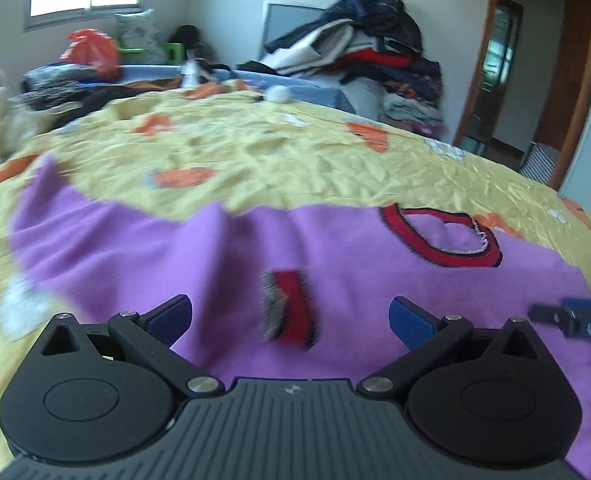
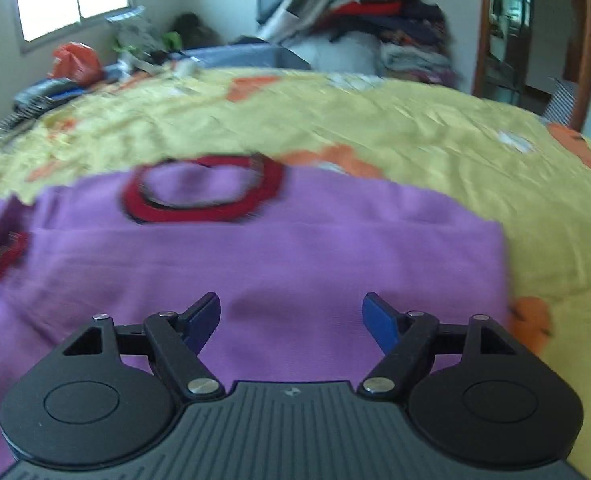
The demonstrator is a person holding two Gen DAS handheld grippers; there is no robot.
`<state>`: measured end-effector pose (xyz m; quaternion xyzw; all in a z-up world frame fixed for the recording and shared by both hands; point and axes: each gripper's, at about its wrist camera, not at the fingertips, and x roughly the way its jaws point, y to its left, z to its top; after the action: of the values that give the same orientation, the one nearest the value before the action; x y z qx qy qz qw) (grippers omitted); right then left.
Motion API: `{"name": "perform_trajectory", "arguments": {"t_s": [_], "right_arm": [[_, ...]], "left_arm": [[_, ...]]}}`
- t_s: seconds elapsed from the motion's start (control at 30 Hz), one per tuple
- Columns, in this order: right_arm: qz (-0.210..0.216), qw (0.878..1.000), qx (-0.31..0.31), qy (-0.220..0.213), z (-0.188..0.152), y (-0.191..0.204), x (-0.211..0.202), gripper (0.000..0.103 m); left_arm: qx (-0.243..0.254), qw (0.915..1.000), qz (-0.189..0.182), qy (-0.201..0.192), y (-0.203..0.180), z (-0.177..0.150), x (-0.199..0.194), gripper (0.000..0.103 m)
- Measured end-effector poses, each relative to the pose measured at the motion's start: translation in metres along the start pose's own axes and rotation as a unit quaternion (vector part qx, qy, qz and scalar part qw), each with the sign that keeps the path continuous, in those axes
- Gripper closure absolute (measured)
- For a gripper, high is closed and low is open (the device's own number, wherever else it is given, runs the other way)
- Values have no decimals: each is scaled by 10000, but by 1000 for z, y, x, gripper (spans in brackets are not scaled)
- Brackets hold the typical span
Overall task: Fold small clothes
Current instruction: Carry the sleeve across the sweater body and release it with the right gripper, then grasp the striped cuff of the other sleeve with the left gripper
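Observation:
A small purple top (image 1: 135, 248) with a red neck band (image 1: 439, 236) lies spread on a yellow bedspread (image 1: 275, 160). A red cuff (image 1: 291, 308) rests on the cloth just ahead of my left gripper (image 1: 291, 316), which is open above the fabric, holding nothing. In the right wrist view the same purple top (image 2: 295, 256) fills the foreground, its red neck band (image 2: 203, 192) farther off, the cuff (image 2: 11, 252) at the left edge. My right gripper (image 2: 291, 316) is open over the cloth with nothing between its fingers. The right gripper's tip (image 1: 571, 318) shows at the left view's right edge.
A tall heap of clothes (image 1: 359, 48) stands past the bed's far side. An orange bag (image 1: 91, 50) and dark garments (image 1: 55, 88) lie at the far left. A wooden door frame (image 1: 575, 80) and a striped basket (image 1: 539, 160) are at the right.

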<state>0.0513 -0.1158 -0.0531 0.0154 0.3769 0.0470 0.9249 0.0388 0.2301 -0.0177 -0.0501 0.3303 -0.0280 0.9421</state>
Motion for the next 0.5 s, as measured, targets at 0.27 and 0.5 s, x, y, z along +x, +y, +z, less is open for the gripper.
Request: {"name": "perform_trajectory", "arguments": {"t_s": [0.27,0.5], "right_arm": [[-367,9993,-38,65,-18,-43,1,0],[-610,9965,-435,-381,-18,-6,-36,0]], "left_arm": [[212,9980,473,358,1,-15,67,0],[35,9981,472,403,10,-13,52,0]]}}
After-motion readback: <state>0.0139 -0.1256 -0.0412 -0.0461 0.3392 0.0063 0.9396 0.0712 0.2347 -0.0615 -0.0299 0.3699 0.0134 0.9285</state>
